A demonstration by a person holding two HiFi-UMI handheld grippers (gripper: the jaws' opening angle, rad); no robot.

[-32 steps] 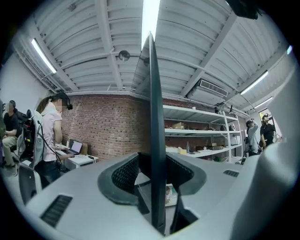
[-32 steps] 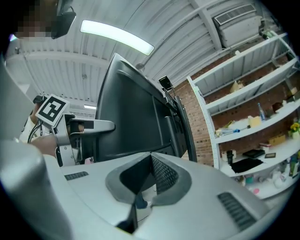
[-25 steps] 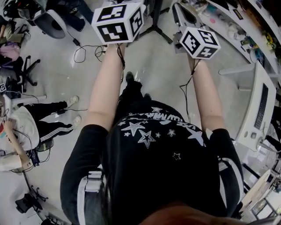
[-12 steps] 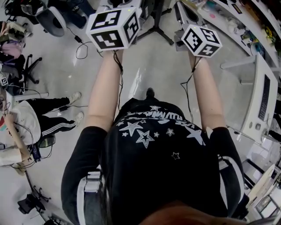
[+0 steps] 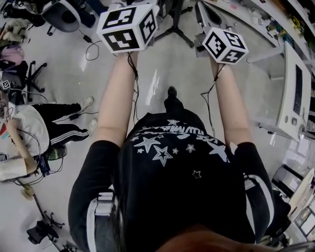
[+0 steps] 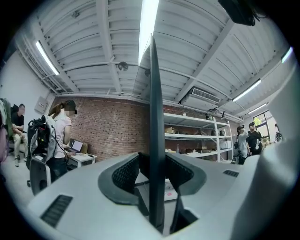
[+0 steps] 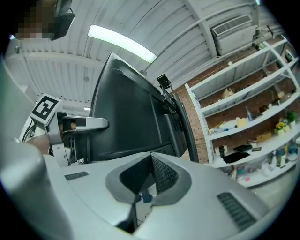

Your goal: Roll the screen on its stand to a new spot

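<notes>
In the left gripper view the screen (image 6: 156, 108) shows edge-on as a thin dark panel that runs up between my left gripper's (image 6: 156, 171) jaws, which are shut on that edge. The right gripper view looks across the screen's dark back (image 7: 126, 122). My right gripper (image 7: 151, 161) is shut on its near edge, and the left gripper (image 7: 70, 125) holds the far side. In the head view both arms reach forward, with the left gripper (image 5: 129, 27) and right gripper (image 5: 225, 44) at the top. Their cubes hide the jaws. The stand's legs (image 5: 174, 27) spread on the floor between them.
A seated person (image 5: 29, 138) and a tripod (image 5: 42, 229) are at the left. An office chair (image 5: 61, 15) and loose cables (image 5: 96, 49) lie ahead left. A white desk with a keyboard (image 5: 295, 93) lines the right. Shelves (image 6: 197, 136) and people stand farther off.
The floor, seated person and right-hand desk have slid up the head view while the grippers and stand legs kept their place. The person's foot has stepped. Both grips are unchanged.
</notes>
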